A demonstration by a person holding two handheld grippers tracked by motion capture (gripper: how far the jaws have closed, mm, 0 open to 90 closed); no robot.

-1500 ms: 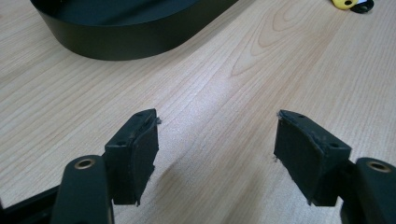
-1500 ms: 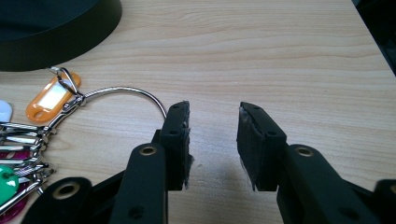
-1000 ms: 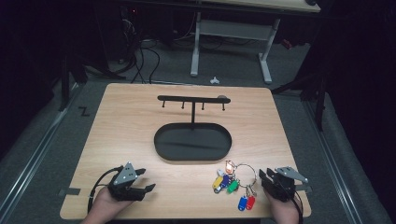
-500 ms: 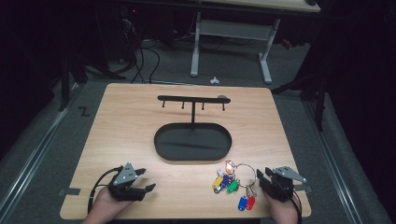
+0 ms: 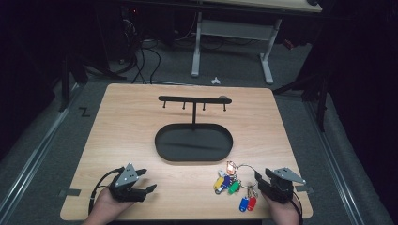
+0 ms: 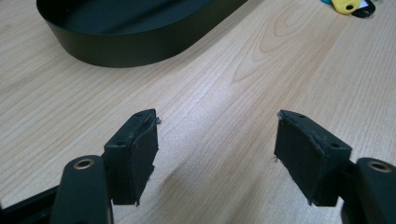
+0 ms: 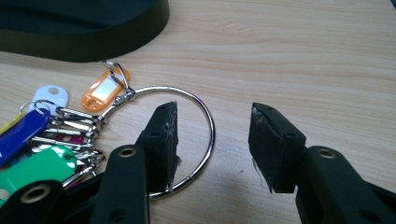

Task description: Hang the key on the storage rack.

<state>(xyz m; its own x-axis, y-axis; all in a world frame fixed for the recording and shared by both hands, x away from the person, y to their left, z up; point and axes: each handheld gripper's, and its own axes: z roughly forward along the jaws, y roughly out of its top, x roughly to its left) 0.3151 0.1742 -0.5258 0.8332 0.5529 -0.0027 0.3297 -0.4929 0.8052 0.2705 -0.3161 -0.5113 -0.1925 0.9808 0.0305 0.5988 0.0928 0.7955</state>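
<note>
Where the wooden tabletop point(image 5: 141, 122) meets its near-left corner, the left gripper point(image 5: 149, 188) rests in a hand, jaws spread wide apart with nothing between them; the left gripper view has bare wood grain under the pads point(image 6: 140, 149).

Item 2, centre: 1 black oval tray point(image 5: 194, 142), with a thin black post rising from its far side to a horizontal hook bar point(image 5: 194, 99) bearing 4 small pegs.

Item 3, right of centre, near edge: 1 key bunch point(image 5: 232, 183) lying flat on the tabletop just in front of the tray, tags in orange, white, yellow, dark blue, green, blue and red, all clipped to 1 large metal ring point(image 7: 187, 140).

Item 4, near-right corner: the right gripper point(image 5: 257, 182) in a hand, pointing left at the bunch. Its jaws have just been opening and stand apart, clamped on nothing. From the right gripper view, 1 pad point(image 7: 166, 140) overlaps the ring, whose right arc runs between the jaws.
</note>
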